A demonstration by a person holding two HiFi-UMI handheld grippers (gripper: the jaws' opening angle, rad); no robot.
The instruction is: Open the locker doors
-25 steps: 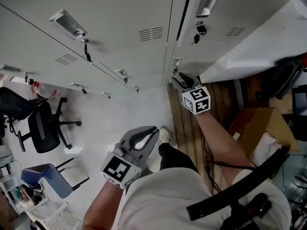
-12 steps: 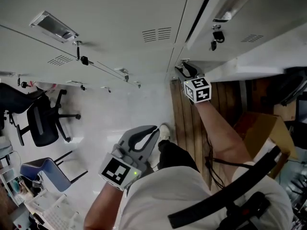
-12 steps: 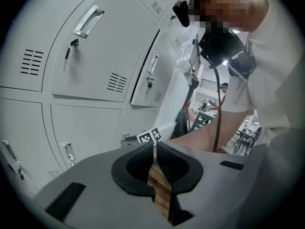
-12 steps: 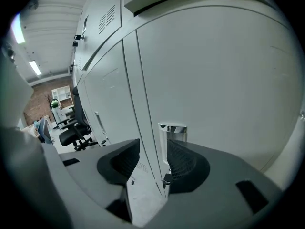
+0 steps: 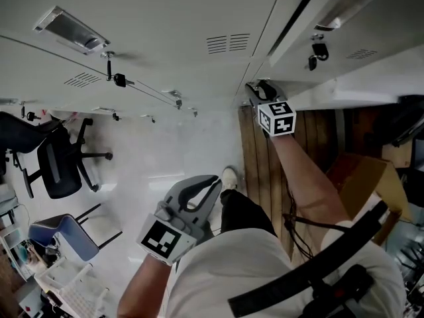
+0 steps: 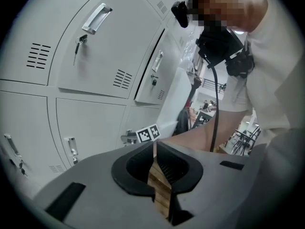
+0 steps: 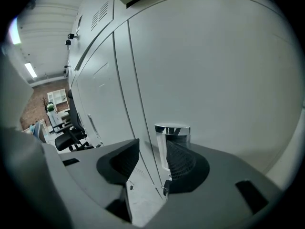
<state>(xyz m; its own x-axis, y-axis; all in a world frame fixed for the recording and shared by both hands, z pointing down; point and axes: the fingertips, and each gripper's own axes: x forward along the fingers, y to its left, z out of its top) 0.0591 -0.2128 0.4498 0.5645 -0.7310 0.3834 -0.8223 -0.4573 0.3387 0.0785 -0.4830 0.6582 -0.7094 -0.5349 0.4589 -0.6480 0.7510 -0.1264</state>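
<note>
Reaching low toward 1 o'clock, the right hand-held gripper (image 7: pixel 152 162) has its jaws opening, with a locker door's (image 7: pixel 224 75) handle (image 7: pixel 172 133) between them, probably to release it. The left hand-held gripper (image 6: pixel 155 170) waits at 7 o'clock, jaws together, empty and unneeded.

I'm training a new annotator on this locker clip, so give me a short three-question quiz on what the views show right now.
1. True or false: the left gripper is holding a locker key.
2. What stands between the right gripper's jaws? A) a padlock B) a chrome handle C) a cable
3. Name the black piece of furniture at the head view's left.

Key:
1. False; its jaws are together with nothing in them.
2. B; the jaws are opening, and the handle stands between them, not gripped.
3. An office chair.
</note>
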